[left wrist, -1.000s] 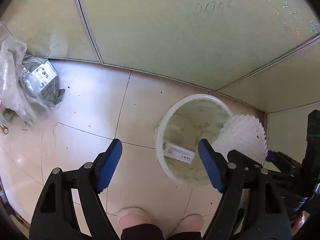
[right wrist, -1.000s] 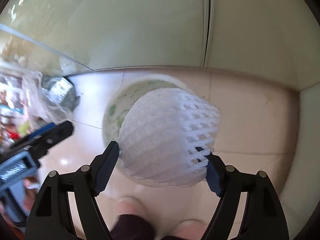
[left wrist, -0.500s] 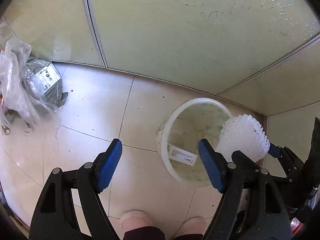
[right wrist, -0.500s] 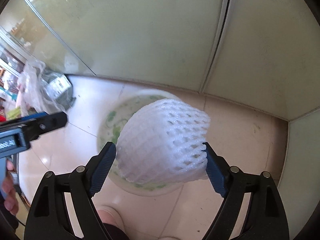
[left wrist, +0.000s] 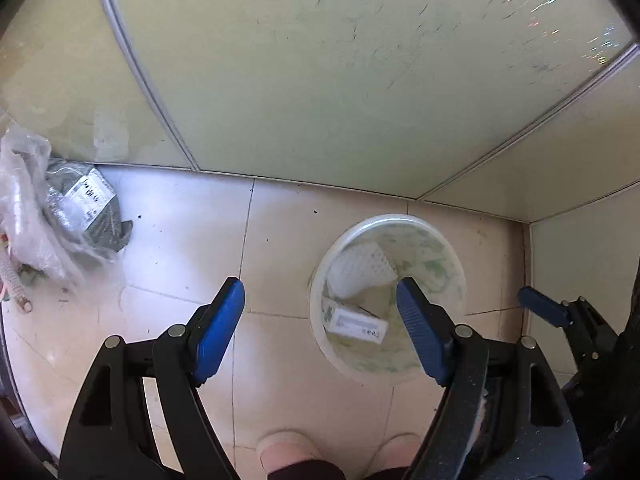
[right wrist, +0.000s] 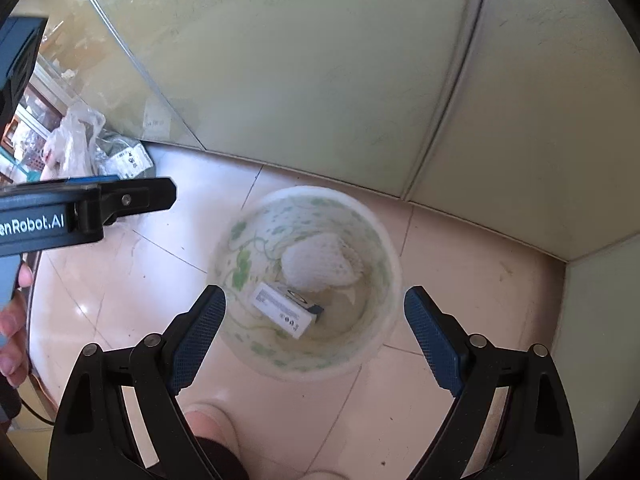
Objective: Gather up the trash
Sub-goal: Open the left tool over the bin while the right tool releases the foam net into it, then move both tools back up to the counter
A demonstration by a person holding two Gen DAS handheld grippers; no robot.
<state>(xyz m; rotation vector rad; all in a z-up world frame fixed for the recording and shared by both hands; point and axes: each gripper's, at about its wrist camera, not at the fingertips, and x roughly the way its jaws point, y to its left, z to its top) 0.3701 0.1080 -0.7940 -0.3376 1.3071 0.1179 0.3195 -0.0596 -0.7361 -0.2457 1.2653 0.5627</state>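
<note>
On the beige tiled floor [right wrist: 460, 280], in a corner of pale green walls, stands a white bucket [right wrist: 384, 256]. Inside it lie a foam net [right wrist: 320, 260] and a small white box [right wrist: 282, 314]. The right gripper [right wrist: 314, 336] has just been opening: the net, held before, has dropped, and nothing is between its wide jaws. The left gripper [left wrist: 320, 316] is wide and empty.

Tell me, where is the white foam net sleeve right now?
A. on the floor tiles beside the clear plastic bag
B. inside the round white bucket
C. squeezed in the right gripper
B: the white foam net sleeve lies inside the round white bucket, next to a small white box, with the right gripper open and empty above.
</note>
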